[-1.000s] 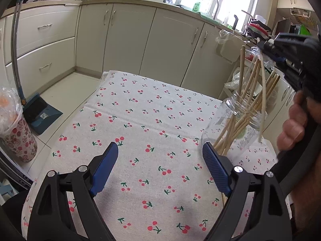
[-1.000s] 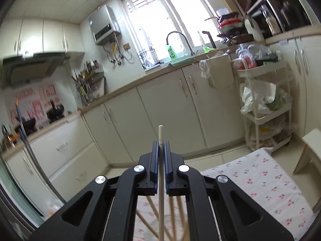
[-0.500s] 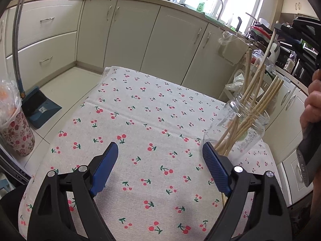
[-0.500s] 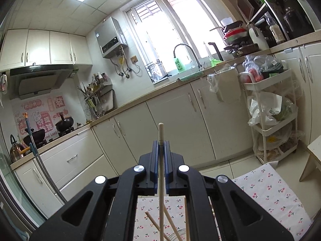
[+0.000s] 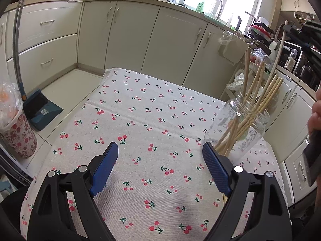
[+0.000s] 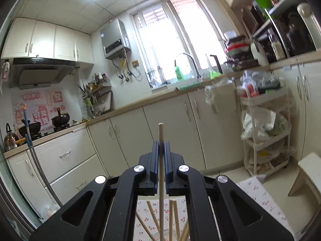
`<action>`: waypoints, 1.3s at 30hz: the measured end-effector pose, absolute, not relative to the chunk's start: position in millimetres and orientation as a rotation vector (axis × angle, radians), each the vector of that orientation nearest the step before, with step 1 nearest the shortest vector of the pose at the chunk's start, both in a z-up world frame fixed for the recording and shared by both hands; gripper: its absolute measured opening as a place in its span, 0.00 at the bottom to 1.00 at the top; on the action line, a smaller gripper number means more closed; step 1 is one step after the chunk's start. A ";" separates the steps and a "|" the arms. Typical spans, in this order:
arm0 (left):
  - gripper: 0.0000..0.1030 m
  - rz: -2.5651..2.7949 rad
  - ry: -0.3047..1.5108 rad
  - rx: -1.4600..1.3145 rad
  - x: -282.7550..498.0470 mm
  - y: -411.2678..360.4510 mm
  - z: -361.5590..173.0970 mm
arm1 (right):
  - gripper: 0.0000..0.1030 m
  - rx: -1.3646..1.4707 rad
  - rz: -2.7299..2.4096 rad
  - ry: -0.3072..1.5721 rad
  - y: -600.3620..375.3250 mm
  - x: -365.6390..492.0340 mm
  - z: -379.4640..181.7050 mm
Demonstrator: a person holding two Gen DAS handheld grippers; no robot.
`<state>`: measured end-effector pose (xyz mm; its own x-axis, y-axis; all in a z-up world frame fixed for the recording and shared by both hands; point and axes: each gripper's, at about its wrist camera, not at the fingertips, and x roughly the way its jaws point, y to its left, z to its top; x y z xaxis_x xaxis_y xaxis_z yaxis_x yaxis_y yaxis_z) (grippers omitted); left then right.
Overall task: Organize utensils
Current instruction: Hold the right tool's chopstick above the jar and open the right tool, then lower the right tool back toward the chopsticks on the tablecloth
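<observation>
left gripper (image 5: 158, 164): jaws spread wide over the cherry tablecloth (image 5: 140, 120), nothing between them
glass jar (image 5: 240, 128): upright at the cloth's right edge, chopsticks (image 5: 258, 98) fanned out inside
right gripper (image 6: 161, 146): clamped tight on one pale chopstick (image 6: 161, 132) above the jar
kitchen cabinets (image 5: 128, 38): way behind

The right hand-held gripper (image 5: 289, 28) is mostly cut off at the left wrist view's right edge; a hand (image 5: 315, 112) there shows only partly; the glass jar (image 5: 246, 124) base hides behind a blue finger (image 5: 215, 170); its label print is too blurred to read; the desk (image 5: 140, 120) runs past the bottom edge.
</observation>
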<state>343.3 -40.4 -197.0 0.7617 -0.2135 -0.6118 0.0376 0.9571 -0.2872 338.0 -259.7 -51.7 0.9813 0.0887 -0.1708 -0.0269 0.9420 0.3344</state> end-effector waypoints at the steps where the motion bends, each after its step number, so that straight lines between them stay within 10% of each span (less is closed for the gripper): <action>1: 0.80 -0.138 0.694 -0.266 343.2 -40.3 -196.8 | 0.06 0.332 0.056 0.192 -259.2 339.0 -54.9; 39: 0.84 -0.125 0.724 -0.127 305.5 -63.4 -171.3 | 0.24 0.088 0.110 0.972 -220.3 246.4 -226.1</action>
